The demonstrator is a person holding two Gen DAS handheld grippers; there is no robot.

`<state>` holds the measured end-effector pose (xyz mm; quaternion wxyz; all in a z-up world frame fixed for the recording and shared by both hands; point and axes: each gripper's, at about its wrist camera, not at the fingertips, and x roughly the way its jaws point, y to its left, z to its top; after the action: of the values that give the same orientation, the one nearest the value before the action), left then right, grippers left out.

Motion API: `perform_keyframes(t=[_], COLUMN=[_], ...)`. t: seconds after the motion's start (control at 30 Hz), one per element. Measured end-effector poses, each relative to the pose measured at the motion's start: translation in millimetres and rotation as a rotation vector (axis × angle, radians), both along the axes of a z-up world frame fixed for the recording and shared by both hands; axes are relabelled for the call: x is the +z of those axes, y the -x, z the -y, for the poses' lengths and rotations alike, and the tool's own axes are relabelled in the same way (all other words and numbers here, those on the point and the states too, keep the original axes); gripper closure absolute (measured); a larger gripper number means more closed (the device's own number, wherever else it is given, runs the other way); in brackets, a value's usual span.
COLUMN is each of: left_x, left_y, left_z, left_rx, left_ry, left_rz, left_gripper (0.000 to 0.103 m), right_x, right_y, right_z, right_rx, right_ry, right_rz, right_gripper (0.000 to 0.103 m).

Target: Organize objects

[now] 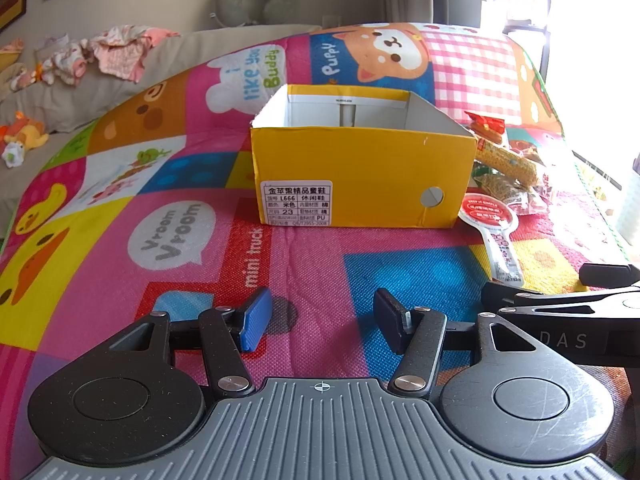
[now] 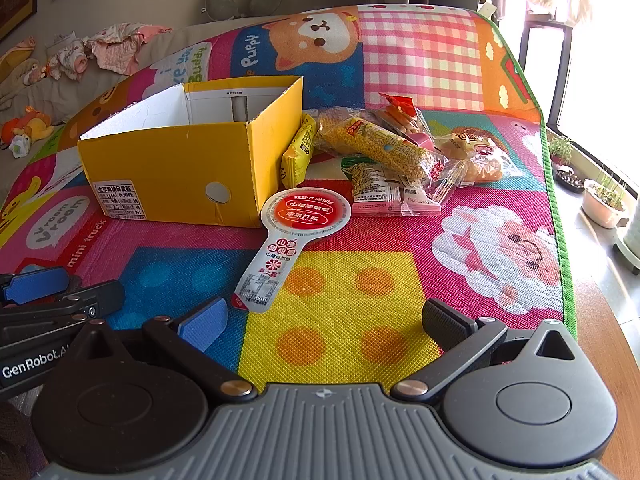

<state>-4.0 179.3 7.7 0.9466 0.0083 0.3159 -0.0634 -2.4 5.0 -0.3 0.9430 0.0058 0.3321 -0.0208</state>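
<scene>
Both grippers empty, left gripper point(image 1: 320, 326) moderately open, right gripper point(image 2: 324, 322) wide; paddle-shaped snack packet point(image 2: 286, 240) lies flat at 11 o'clock beside the yellow box point(image 2: 192, 168), so pinch its narrow handle edge-on, then lift over the box wall.

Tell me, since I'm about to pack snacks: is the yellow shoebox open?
Open: the yellow shoebox has no lid, and its white inner walls show. Its floor is hidden.
</scene>
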Motion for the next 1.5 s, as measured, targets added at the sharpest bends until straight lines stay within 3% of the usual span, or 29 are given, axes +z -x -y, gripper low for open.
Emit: perform_keyframes(t=[0.47, 0.67, 1.5], left_x=[0, -1, -1], left_y=[0, -3, -2], left_z=[0, 1, 3], left_rx=[0.0, 0.003, 0.004], left_ry=[0.003, -0.006, -0.021], left_rz=[0.0, 0.001, 0.002], left_gripper=[0.041, 0.041, 0.04], right_x=[0, 6, 8], right_y=[-3, -1, -3], right_z=[2, 11, 9], right_rx=[0.011, 0.096, 0.113], right_ry=[-0.011, -0.021, 0.002], right_rz=[0.002, -0.064, -0.116], right_gripper=[0.0, 0.0, 0.0])
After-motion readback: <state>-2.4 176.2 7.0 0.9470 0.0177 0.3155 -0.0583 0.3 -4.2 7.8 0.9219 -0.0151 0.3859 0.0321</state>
